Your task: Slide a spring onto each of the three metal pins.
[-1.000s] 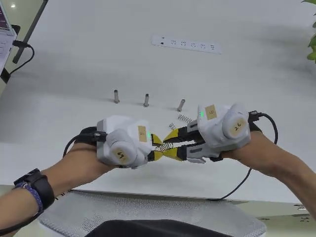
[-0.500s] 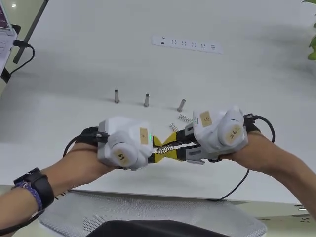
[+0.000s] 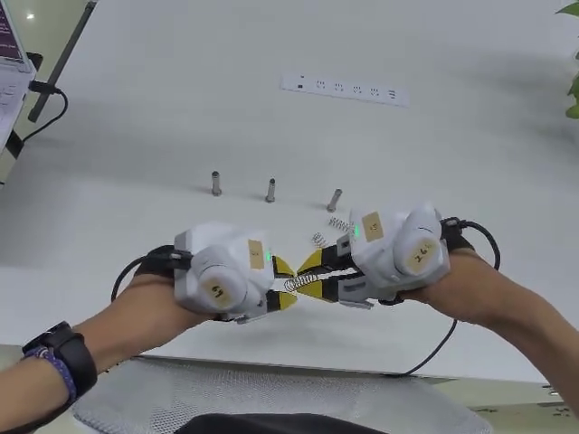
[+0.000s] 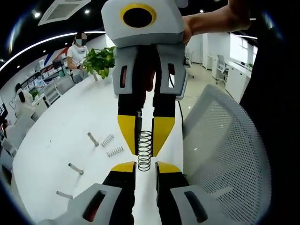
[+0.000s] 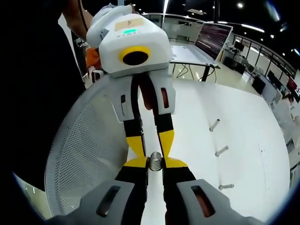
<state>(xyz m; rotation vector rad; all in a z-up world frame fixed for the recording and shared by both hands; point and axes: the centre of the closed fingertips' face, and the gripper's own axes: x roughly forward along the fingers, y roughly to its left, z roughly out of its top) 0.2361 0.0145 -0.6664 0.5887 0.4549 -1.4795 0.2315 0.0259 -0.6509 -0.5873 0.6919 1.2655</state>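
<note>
A small coil spring (image 3: 300, 283) hangs in the air above the table's near edge, between my two grippers, which face each other. My left gripper (image 3: 288, 288) is shut on one end of the spring (image 4: 145, 149). My right gripper (image 3: 313, 278) is shut along its other part, and the spring (image 5: 155, 161) sits between its yellow tips. Three upright metal pins (image 3: 216, 183) (image 3: 270, 190) (image 3: 335, 200) stand bare in a row on the white table. Two loose springs (image 3: 338, 223) (image 3: 318, 240) lie next to the right-hand pin.
A white power strip (image 3: 344, 89) lies at the back of the table. A grey mesh chair back (image 3: 271, 402) is below the grippers at the table's near edge. A laptop (image 3: 9, 45) and a black cable (image 3: 45, 99) sit at the far left.
Both grippers have dropped a little toward the table's near edge and stay tip to tip. The spring stays held between them. The head camera has shifted slightly.
</note>
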